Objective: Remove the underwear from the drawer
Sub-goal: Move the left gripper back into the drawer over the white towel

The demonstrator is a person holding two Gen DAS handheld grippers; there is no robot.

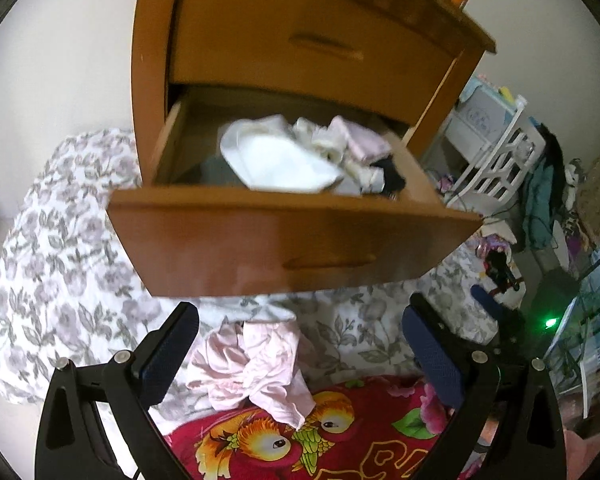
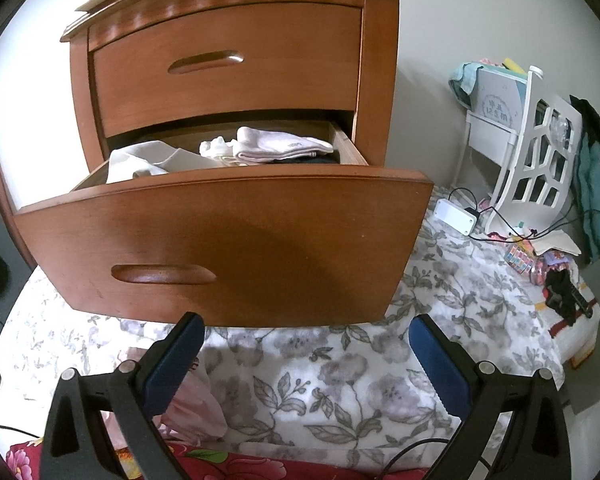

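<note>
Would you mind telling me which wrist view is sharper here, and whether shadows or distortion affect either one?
Left wrist view: motion-blurred, smearing the open drawer and its clothes. Right wrist view: sharper, with a dark shadow across the drawer front. Both views: fisheye bending of the nightstand and black corners.

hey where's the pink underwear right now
In the left wrist view the pink underwear lies crumpled on the floral bedspread, below the open lower drawer and between the open left gripper's fingers, touching neither.
</note>
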